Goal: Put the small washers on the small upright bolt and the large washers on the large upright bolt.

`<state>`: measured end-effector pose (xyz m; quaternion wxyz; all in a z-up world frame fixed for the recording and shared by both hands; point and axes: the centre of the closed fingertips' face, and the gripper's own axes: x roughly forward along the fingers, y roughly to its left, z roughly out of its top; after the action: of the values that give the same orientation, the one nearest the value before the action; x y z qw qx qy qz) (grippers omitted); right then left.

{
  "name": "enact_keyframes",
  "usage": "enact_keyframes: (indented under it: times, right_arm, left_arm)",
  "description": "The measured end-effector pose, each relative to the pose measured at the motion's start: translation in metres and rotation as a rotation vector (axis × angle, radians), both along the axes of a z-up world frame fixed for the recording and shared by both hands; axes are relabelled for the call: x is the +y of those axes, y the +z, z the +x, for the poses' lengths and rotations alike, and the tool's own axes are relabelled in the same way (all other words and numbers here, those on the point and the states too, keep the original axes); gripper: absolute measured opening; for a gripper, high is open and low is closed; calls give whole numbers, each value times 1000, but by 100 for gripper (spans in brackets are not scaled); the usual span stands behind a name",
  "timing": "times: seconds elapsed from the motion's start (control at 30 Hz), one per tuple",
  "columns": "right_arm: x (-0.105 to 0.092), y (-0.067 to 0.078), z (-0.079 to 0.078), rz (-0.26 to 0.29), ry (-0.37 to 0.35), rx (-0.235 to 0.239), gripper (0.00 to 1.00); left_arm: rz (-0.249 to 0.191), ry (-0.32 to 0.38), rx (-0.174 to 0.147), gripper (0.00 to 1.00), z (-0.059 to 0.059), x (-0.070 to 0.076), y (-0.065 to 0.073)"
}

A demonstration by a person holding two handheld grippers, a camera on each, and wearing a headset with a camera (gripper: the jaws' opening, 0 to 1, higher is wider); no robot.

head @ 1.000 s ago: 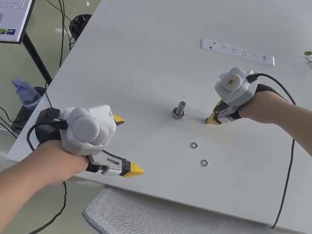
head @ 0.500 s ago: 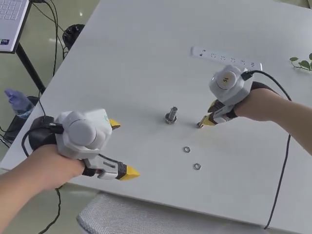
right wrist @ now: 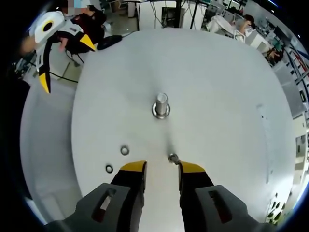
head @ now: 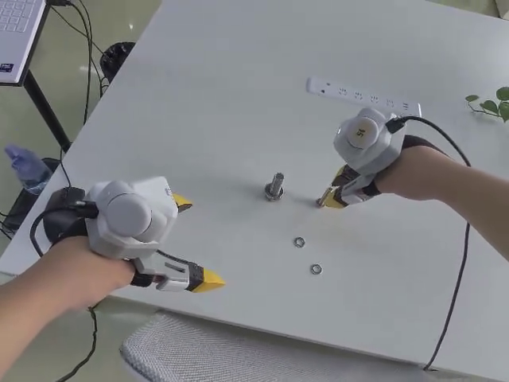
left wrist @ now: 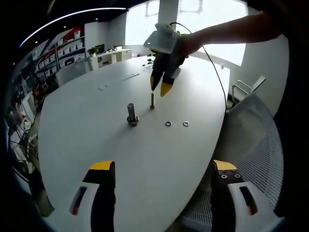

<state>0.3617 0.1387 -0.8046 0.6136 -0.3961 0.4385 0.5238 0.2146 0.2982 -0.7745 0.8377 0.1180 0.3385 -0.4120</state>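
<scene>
Here, the head view has two bolts: large bolt (head: pixel 274 188), small bolt (head: pixel 321 201) at its 3 o'clock; two washers (head: pixel 299 242) at 5, one power strip (head: pixel 363 94) at 1. Left gripper view: the left gripper (left wrist: pixel 163 164) gapes wide. Right gripper view: the right gripper (right wrist: pixel 162 166) stands narrowly apart, small bolt at its tips.

We see a plain white surface (head: pixel 238 95), a shiny silver large upright bolt (head: pixel 274 188) and two silver small washers (head: pixel 299 242); our white left gripper (head: pixel 196 241) and white right gripper (head: pixel 328 199) have black jaws tipped in yellow.
</scene>
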Motion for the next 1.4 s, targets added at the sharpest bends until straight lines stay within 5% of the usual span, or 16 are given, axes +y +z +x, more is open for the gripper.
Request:
enact_keyframes:
  times: [0.8, 1.4]
  right_arm:
    - [9, -11, -57, 13, 32, 46, 30]
    - [12, -37, -58, 38, -18, 54, 28]
  left_arm:
    - [-11, -6, -6, 79, -4, -1, 4]
    - [-18, -19, -3, 79, -1, -1, 2]
